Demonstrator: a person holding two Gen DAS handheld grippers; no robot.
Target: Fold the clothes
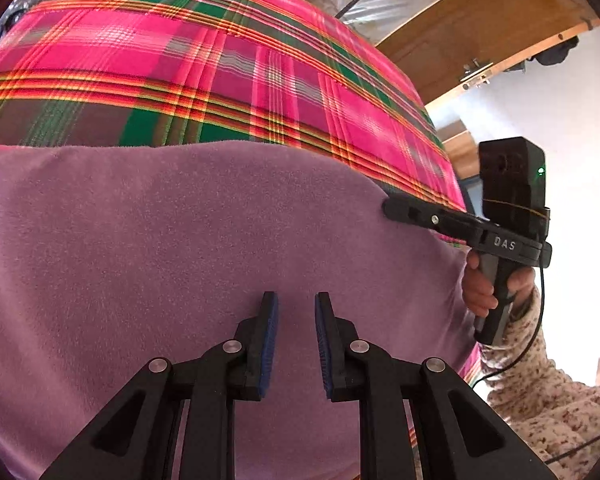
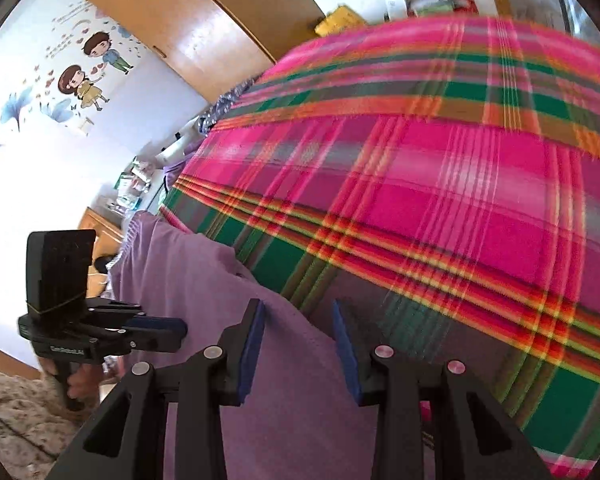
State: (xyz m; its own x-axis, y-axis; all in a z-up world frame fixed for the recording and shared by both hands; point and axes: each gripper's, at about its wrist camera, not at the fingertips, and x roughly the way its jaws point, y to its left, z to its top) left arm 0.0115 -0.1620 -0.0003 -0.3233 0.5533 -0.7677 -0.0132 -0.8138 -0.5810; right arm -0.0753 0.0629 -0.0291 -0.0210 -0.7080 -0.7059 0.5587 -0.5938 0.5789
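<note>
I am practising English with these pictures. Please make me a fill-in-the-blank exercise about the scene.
1. The garment being folded is ____ in colour.
2. It lies on a pink ____ bedcover.
3. The left claw has ____ between its pads.
4. The wall sticker shows ____ cartoon children.

Missing words: purple; plaid; nothing; two

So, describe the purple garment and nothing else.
The purple garment looks like soft, fuzzy fleece in plain lilac. It lies spread fairly flat on the pink plaid bedspread, with a smooth folded-looking edge along its far side. In the right wrist view, one side drapes off the edge of the bed. The left gripper hangs over its middle, fingers parted with no cloth between them; the right gripper, also parted, straddles its right border.
</note>
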